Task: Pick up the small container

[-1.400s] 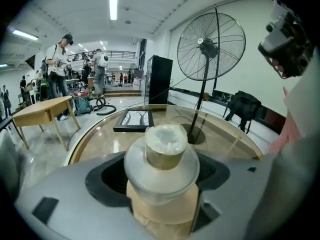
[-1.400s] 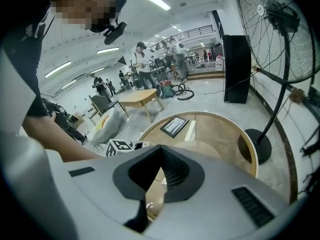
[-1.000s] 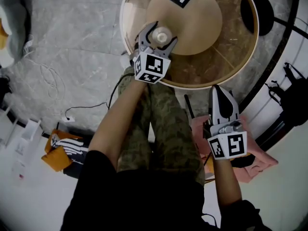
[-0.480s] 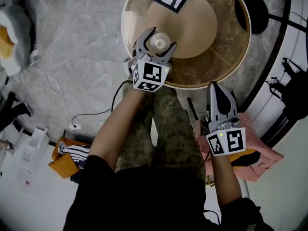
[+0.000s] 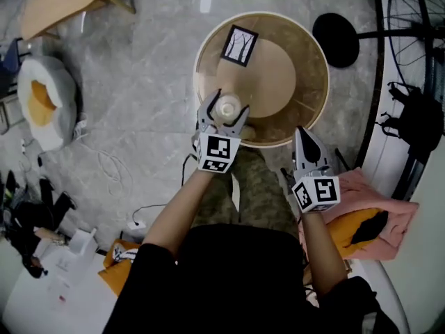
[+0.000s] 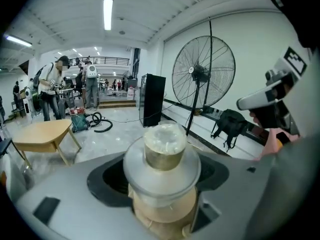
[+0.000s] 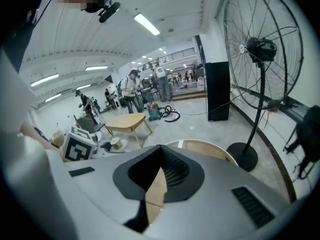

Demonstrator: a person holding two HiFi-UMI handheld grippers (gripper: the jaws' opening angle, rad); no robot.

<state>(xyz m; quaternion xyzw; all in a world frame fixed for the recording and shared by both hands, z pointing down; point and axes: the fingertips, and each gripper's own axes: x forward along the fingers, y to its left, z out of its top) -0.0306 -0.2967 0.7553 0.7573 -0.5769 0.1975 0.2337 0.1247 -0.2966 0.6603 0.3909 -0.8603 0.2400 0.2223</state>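
1. The left gripper (image 5: pixel 228 108) has its jaws pinching the small container (image 6: pixel 162 151), one jaw on each side of it.
2. The container is a small round jar with a wide clear collar, an amber neck and a pale, frosted top. What is inside cannot be made out.
3. The container is over the near left part of a round table (image 5: pixel 313 82). Whether it rests on the top or hangs just above it cannot be told.
4. The right gripper (image 5: pixel 301 136) has its jaws pressed together with nothing between them. It is held at the table's near right edge, apart from the container.
5. Only the head view shows the whole layout. A black-and-white card (image 5: pixel 240 45) lies on the far part of the table, a pink cloth (image 5: pixel 389 200) is to the person's right, and a pale cushion (image 5: pixel 45 99) lies on the floor at the left.
6. Only the left gripper view shows the container close up. Behind it are a tall fan (image 6: pixel 204 71), a black box (image 6: pixel 152 100), a wooden table (image 6: pixel 42 133) and people standing in a lit hall. The right gripper shows at that view's right edge.
7. Only the right gripper view shows the seam where that gripper's jaws meet. The round table's rim lies just beyond them, and the left gripper's marker cube (image 7: pixel 77 146) is at the left.
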